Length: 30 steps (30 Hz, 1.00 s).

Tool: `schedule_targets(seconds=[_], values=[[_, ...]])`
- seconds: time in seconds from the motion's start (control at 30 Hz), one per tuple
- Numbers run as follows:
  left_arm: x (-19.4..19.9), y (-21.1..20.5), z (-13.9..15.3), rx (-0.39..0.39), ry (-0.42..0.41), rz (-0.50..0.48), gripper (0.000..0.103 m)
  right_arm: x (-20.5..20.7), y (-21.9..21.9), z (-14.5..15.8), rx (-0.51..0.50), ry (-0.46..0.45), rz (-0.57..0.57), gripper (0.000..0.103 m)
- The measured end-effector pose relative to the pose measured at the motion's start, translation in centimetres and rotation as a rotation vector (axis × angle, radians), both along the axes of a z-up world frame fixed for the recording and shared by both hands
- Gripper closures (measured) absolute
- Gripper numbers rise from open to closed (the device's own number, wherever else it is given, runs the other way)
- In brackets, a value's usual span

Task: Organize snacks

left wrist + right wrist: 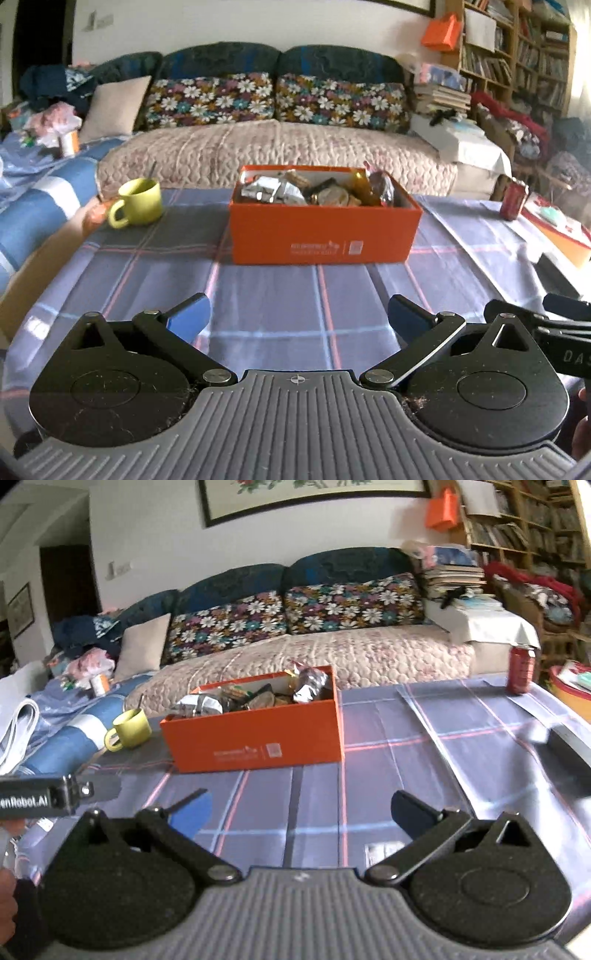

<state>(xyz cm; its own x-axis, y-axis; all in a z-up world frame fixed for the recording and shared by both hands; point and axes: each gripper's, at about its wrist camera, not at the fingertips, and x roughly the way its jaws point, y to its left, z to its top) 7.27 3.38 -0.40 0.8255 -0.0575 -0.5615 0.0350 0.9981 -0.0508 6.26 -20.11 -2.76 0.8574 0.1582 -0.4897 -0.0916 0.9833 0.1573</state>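
Note:
An orange box stands on the plaid tablecloth, filled with several wrapped snacks. It also shows in the right wrist view, with its snacks heaped inside. My left gripper is open and empty, low over the cloth in front of the box. My right gripper is open and empty, in front of the box and to its right. The left gripper's body shows at the left edge of the right wrist view.
A yellow-green mug with a spoon stands left of the box. A red can stands at the table's far right. A sofa with floral cushions runs behind the table. A grey flat object lies at the right.

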Motion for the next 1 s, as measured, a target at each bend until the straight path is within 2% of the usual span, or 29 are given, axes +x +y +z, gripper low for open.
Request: schedule_targets(seconds=[0.23, 0.47, 0.67, 1.0], values=[[-5.0, 0.3, 0.2, -0.014, -0.040, 0.009, 0.014, -3.9, 1.2, 0.2, -0.026, 0.004, -0.002, 0.000], [-8.1, -0.1, 2.2, -0.013, -0.127, 0.005, 0.014, -6.4, 1.7, 1.1, -0.064, -0.015, 0.007, 0.000], [-9.4, -1.6, 3.3, 0.036, -0.180, -0.013, 0.014, -6.7, 1.2, 1.3, -0.056, -0.020, 0.004, 0.000], [-9.3, -2.0, 3.5, 0.039, -0.171, -0.028, 0.015, -6.7, 0.9, 1.3, -0.043, -0.012, -0.003, 0.000]])
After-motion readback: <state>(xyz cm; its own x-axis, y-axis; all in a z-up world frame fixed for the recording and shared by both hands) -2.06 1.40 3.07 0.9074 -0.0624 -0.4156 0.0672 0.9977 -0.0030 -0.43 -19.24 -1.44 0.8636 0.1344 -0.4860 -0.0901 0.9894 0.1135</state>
